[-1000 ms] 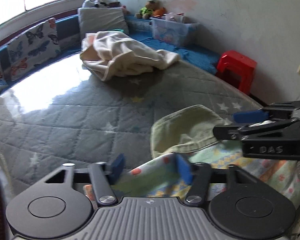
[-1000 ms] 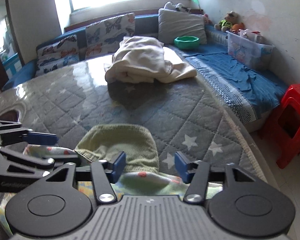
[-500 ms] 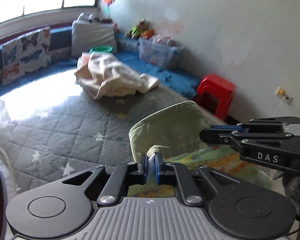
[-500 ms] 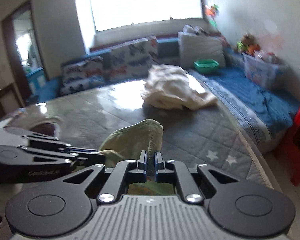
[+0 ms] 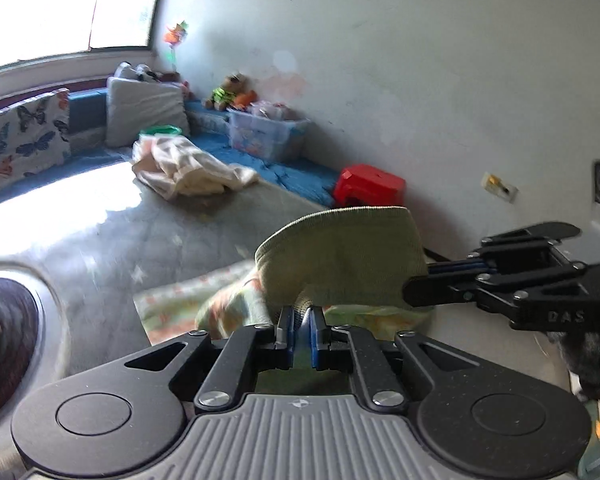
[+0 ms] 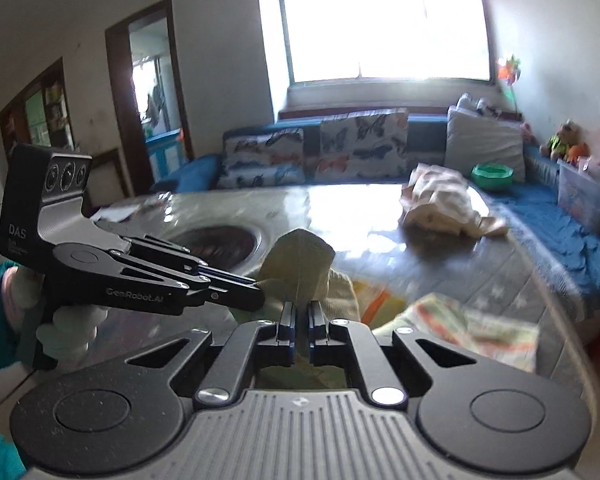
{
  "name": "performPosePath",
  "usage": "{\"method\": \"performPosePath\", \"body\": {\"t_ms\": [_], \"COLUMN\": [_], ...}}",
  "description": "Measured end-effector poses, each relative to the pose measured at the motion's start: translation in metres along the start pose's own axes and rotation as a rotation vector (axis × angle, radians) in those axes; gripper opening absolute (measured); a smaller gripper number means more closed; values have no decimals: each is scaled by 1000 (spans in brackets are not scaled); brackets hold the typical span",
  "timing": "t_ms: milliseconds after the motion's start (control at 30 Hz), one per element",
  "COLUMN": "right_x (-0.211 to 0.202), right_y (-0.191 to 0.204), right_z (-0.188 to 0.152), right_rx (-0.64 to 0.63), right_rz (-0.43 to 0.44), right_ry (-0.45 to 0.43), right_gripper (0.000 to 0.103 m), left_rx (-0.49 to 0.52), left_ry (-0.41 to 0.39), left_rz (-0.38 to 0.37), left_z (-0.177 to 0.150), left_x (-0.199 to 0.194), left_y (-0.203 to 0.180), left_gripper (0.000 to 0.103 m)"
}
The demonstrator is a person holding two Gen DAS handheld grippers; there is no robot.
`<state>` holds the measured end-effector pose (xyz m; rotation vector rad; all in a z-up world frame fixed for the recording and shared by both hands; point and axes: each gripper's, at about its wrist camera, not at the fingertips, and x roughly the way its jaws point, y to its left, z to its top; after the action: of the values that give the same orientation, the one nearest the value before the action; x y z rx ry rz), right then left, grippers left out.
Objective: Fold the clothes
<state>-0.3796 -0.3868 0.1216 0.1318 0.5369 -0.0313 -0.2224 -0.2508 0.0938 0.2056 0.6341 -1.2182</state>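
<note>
With its blue-padded fingers pressed together on cloth, the black left gripper [image 5: 299, 330] clamps the ribbed olive-green waistband [image 5: 340, 260] of a small patterned garment [image 5: 188, 300], a pastel piece printed in orange, yellow and green. That band is lifted clear of the grey quilted star-print mattress [image 5: 112, 240], and the printed body of the garment hangs from it down to the mattress surface, where its lower part lies spread. Coming in from the right of the left wrist view, the black right gripper [image 5: 424, 286] is closed on the same green band at its far edge; in its own view the right gripper [image 6: 298, 320] shows its pads drawn close with the green fabric [image 6: 300, 264] rising between them, though the exact pinch point is partly hidden by the fingers. Seen from the right, the left gripper [image 6: 252, 290] bites the band just beside it, held by a white-gloved hand [image 6: 66, 324]. Farther across the mattress sits a crumpled cream blanket [image 5: 188, 168], well apart from the garment. A red plastic stool [image 5: 370, 184] stands beyond the mattress edge by the wall, near a clear plastic storage box [image 5: 266, 140].
</note>
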Motion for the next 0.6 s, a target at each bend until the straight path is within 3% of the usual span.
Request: {"method": "performPosePath", "body": {"t_ms": [167,300,367,433,500,600], "right_x": [2,5,10,15,17,12], "right_y": [13,23,22,24,26,23], "right_z": [-21,-36,-40,-42,-43,-41], "right_rx": [-5,-6,0,-14,-24,-15], "right_rz": [-2,-2,8,10,1,-11], "right_ry": [79,139,157,168,167,155], "right_gripper": [5,5,5,5,6,11], "left_rx": [6,-16,-29,-31,-23,6], "left_ry": [57,-3,-59,-102,-89,-9], "left_rz": [-42,-66,-55,-18,42,66], "left_z": [-21,-11,5,21,37,49], "left_x": [-8,-22,-28,-26,-8,33], "left_y": [-1,6,9,11,10,8], "left_gripper": [12,14,20,39,50,58]}}
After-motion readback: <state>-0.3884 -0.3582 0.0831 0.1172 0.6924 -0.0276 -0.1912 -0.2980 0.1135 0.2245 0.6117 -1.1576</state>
